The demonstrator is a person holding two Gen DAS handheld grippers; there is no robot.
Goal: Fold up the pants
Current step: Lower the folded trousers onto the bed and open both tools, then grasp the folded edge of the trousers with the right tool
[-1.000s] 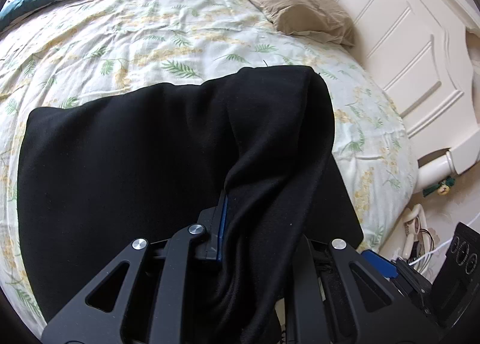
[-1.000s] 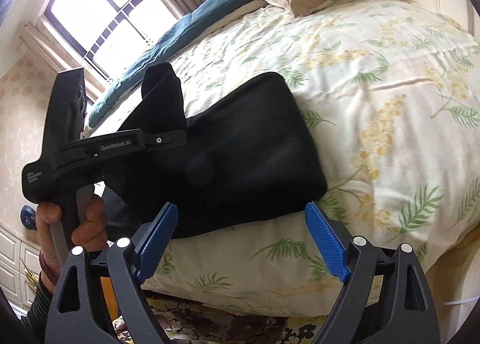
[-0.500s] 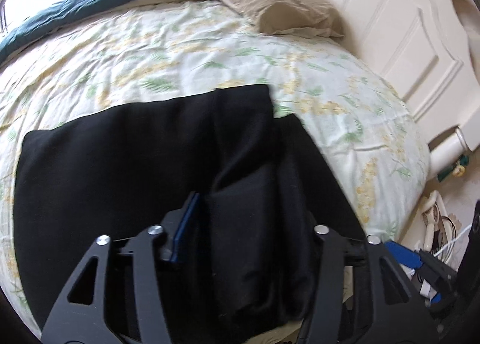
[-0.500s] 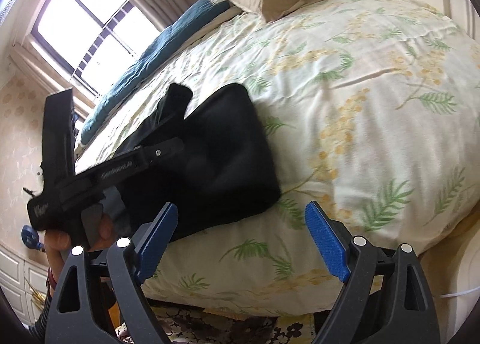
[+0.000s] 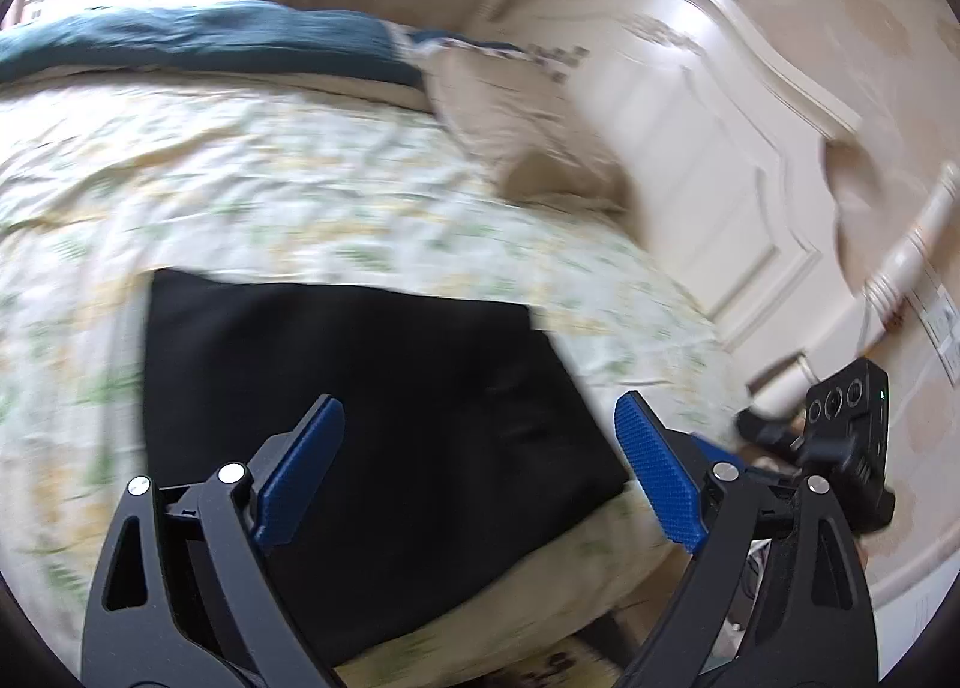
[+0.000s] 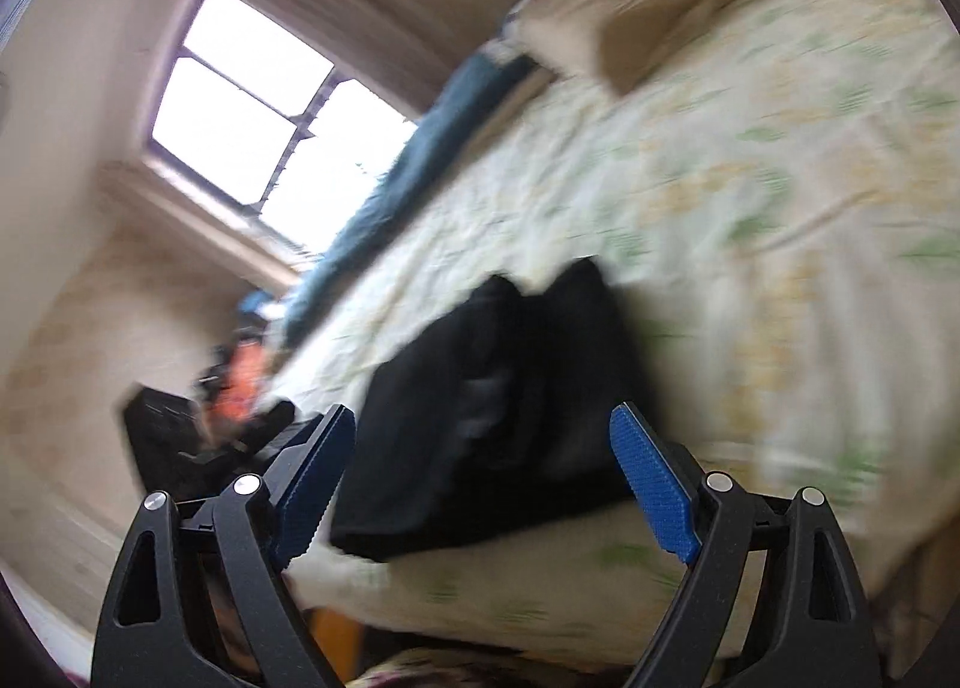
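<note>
Now my left gripper (image 5: 480, 466) stands wide, its jaws having just been opening — nothing between the blue pads, which hang above the near edge of the pants (image 5: 360, 388). My right gripper (image 6: 483, 475) is spread wide too, empty. Those black pants lie folded flat on the floral bedspread (image 5: 270, 178) near the bed's edge; beyond, a tan pillow (image 5: 522, 123) sits by the white headboard (image 5: 708, 147) — blurred.

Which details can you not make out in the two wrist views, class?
- Pants, left view: near edge hidden behind the left gripper fingers.
- Pants' fold layers, right view: smeared by motion blur.
- Orange thing, right view: too blurred to identify.
- Bedspread print: blurred in both views.
</note>
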